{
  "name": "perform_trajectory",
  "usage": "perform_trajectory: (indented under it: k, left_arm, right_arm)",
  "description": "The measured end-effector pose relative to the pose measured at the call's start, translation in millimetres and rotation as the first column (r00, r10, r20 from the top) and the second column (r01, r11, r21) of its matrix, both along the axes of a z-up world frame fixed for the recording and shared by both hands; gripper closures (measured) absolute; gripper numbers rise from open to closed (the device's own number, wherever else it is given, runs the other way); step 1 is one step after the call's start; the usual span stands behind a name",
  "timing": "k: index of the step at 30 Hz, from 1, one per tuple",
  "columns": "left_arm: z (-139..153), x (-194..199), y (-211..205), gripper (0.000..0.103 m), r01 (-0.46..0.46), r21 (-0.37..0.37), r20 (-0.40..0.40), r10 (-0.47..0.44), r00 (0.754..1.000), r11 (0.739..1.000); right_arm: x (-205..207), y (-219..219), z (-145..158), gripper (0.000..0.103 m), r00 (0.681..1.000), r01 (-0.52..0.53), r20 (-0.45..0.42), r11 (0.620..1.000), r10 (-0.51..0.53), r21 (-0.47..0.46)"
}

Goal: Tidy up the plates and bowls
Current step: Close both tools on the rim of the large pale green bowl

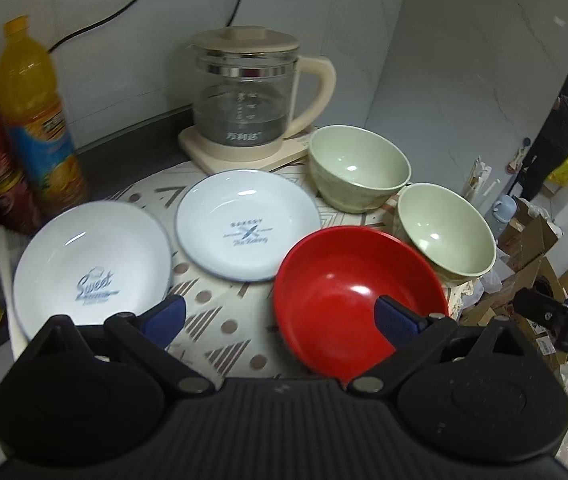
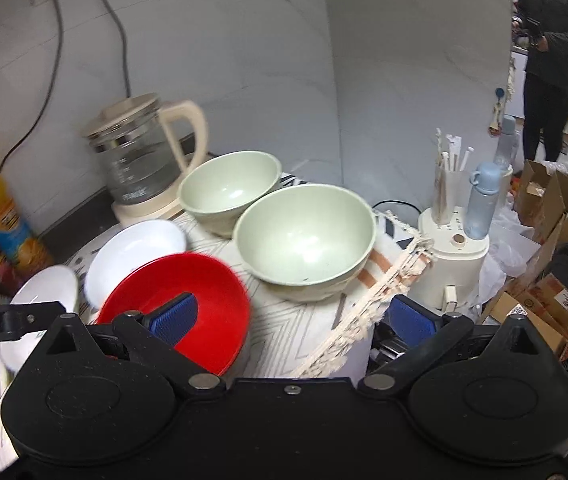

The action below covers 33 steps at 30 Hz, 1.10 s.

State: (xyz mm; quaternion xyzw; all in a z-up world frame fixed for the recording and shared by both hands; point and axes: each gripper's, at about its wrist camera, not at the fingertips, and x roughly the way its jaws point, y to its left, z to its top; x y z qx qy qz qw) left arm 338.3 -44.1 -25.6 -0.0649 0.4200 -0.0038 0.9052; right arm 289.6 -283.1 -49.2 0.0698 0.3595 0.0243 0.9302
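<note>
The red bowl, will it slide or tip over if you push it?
The red bowl looks glossy and smooth, so it might slip in the jaws. It seems thin, probably light plastic, so a push would likely slide it across the patterned cloth. Its wide, shallow shape probably resists tipping.

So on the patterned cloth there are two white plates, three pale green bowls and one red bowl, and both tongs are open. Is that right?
Not quite: there are two pale green bowls, not three, one near the kettle and one closer. The right wrist view shows this best. The two white plates, the red bowl and both open tongs are as you say.

Red bowl [image 1: 348, 300], pale-green bowls [image 1: 358, 168]
</note>
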Motion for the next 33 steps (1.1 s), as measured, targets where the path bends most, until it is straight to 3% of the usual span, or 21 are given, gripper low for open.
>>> perform_trajectory:
  k: [8,18,27,29,33]
  left_arm:
    - [4,32,-24,0.003,0.035,-0.023,0.008,-0.035,0.999,0.999]
    - [3,68,-58,0.004,0.037,-0.068,0.014,-0.037,0.999,0.997]
    - [-14,104,-92,0.014,0.051,-0.095,-0.004,-0.052,0.999,0.994]
    - [-20,110,-99,0.023,0.049,-0.097,-0.023,-0.052,0.998,0.994]
    - [-33,124,-107,0.039,0.038,-0.133,-0.068,-0.048,0.997,0.990]
  right_arm:
    - [32,-26,-12,0.000,0.998,0.057,-0.015,0.998,-0.056,0.020]
    - [70,-50,-25,0.002,0.996,0.010,-0.084,0.999,-0.007,0.035]
    - [99,-70,-44,0.030,0.987,-0.037,-0.152,0.997,0.048,0.073]
    - [104,-74,-49,0.038,0.983,-0.040,-0.174,0.995,0.057,0.096]
    - [116,-77,-57,0.041,0.978,-0.062,-0.193,0.993,0.080,0.099]
